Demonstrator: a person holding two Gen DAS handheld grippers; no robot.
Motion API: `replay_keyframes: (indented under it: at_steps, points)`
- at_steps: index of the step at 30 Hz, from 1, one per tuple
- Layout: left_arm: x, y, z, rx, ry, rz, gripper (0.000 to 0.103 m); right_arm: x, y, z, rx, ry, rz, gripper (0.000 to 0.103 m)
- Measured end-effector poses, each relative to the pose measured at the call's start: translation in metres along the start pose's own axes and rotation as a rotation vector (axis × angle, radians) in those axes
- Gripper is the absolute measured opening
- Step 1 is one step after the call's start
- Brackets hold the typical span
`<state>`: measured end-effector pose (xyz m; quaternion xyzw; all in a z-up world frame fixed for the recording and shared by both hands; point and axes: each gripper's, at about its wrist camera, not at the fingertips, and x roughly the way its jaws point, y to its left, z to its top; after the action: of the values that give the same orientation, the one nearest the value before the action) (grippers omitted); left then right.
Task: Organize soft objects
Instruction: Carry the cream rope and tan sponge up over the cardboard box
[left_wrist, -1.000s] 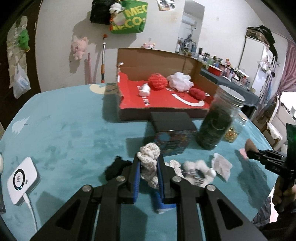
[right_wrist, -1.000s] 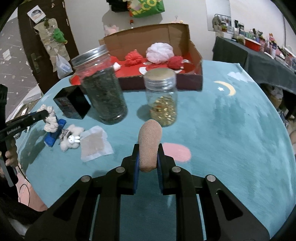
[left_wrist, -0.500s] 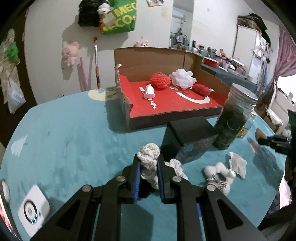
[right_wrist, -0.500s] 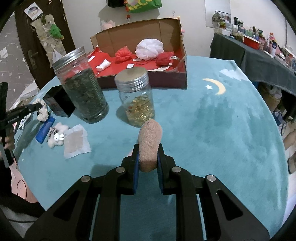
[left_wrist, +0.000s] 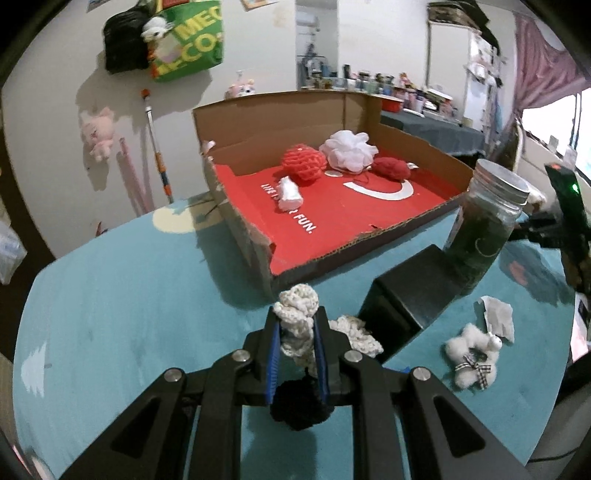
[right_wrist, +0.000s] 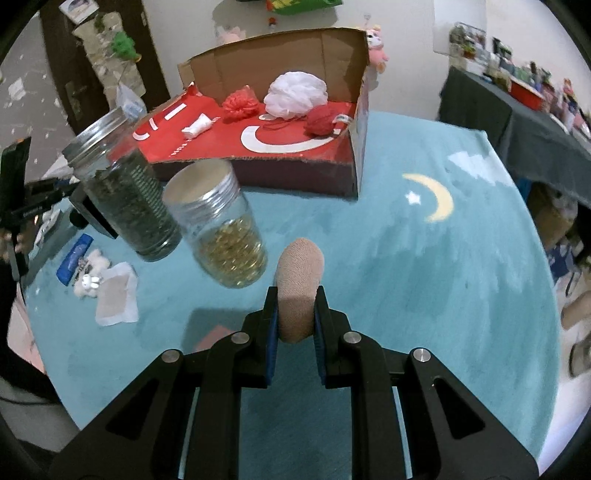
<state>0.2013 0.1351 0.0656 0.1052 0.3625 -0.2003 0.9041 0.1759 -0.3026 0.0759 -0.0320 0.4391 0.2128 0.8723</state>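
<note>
- Overall, a round desk (right_wrist: 424, 258) covered in teal cloth with a moon-and-star print is shown in both wrist views.
- At the far side of the desk an open cardboard box (left_wrist: 424, 147) with a red printed floor is set; a white puff (left_wrist: 349, 149), a red knitted ball (left_wrist: 303, 162), a darker red ball (left_wrist: 393, 168) and a small white roll (left_wrist: 290, 192) are seen lying in it.
- A tall jar of dark green contents (right_wrist: 129, 195) and a shorter jar of golden beads (right_wrist: 225, 236), both metal-lidded, are placed side by side in front of the box.
- A black box (left_wrist: 410, 295) is seen beside the tall jar.
- The left tongs (left_wrist: 297, 350) are closed on a cream crocheted piece (left_wrist: 297, 314), which is held above the desk just short of the cardboard box's near corner; a black fuzzy item (left_wrist: 299, 406) is visible beneath the fingers.
- The right tongs (right_wrist: 295, 317) are clamped on a tan fabric roll (right_wrist: 299, 284), held upright above the desk, beside the bead jar.
- A white plush bunny (left_wrist: 472, 354) and a square gauze pad (right_wrist: 116, 293) are left lying on the desk near the jars.
</note>
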Motion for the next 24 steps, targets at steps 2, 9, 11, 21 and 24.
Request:
replay_keyframes:
  at_steps: [2, 9, 11, 21, 24]
  points:
    - [0.003, 0.001, 0.006, 0.033, 0.0, 0.001, 0.017, 0.003, -0.002, 0.007, -0.03, 0.003, 0.005, 0.016]
    - [0.01, 0.0, 0.031, 0.138, 0.002, -0.035, 0.017, 0.008, -0.008, 0.037, -0.13, 0.012, 0.023, 0.016]
    - [0.01, -0.001, 0.037, 0.15, 0.001, -0.04, 0.017, 0.009, -0.008, 0.044, -0.148, 0.008, 0.041, 0.016]
    - [0.026, -0.004, 0.083, 0.089, -0.002, -0.043, 0.017, 0.016, 0.004, 0.1, -0.186, -0.018, 0.107, 0.016]
    - [0.046, -0.004, 0.095, 0.005, 0.041, -0.039, 0.017, 0.024, 0.01, 0.116, -0.171, -0.01, 0.095, 0.016]
